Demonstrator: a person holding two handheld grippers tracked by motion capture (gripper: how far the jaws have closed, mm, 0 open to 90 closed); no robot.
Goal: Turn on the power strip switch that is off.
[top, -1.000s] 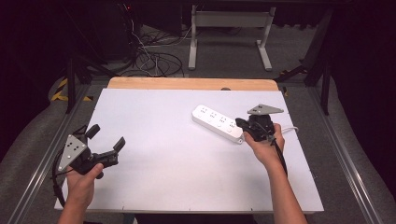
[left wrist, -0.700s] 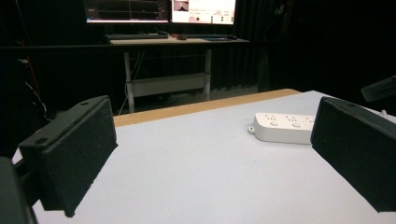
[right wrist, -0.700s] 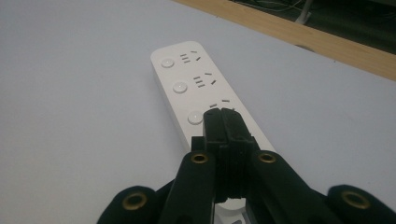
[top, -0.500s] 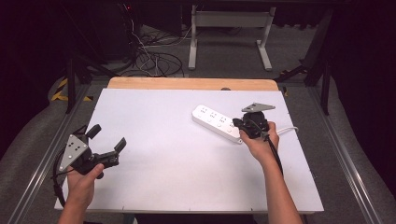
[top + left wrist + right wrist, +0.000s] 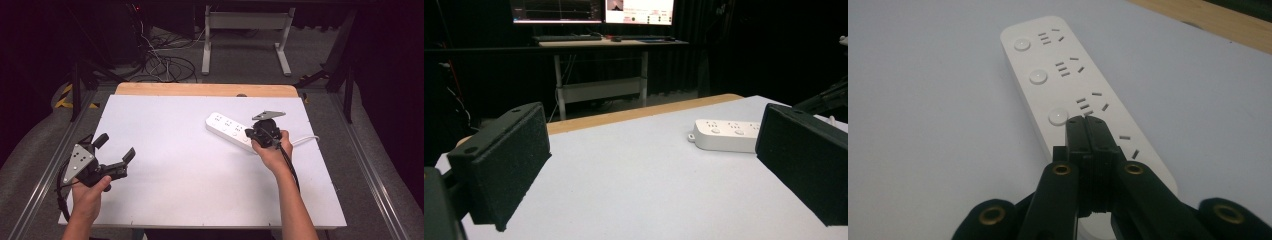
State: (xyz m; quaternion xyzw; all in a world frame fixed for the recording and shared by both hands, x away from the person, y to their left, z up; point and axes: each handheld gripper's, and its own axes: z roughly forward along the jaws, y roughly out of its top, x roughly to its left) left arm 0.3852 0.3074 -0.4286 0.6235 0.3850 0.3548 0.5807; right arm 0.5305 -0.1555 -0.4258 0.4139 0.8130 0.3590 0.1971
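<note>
Right gripper: I have it over the near end of the strip, jaws pressed flat together with nothing between them. In the right gripper view the joined tips sit just above the strip's top face, beside the third round button; I cannot tell whether they touch it.

Left gripper: I hold it low at the near left corner of the table, jaws spread wide and holding nothing. In the left gripper view the two black pads stand far apart with bare table between them.

Strip: white, lying flat on the right half of the table, set at a slant, well apart from my left gripper. The right gripper view shows a row of round buttons, each beside a group of socket slots. In the left gripper view it lies far off to the right.

Cord: white, runs off the strip's near end toward the right edge.

Table: white top, wooden strip along the far edge.
</note>
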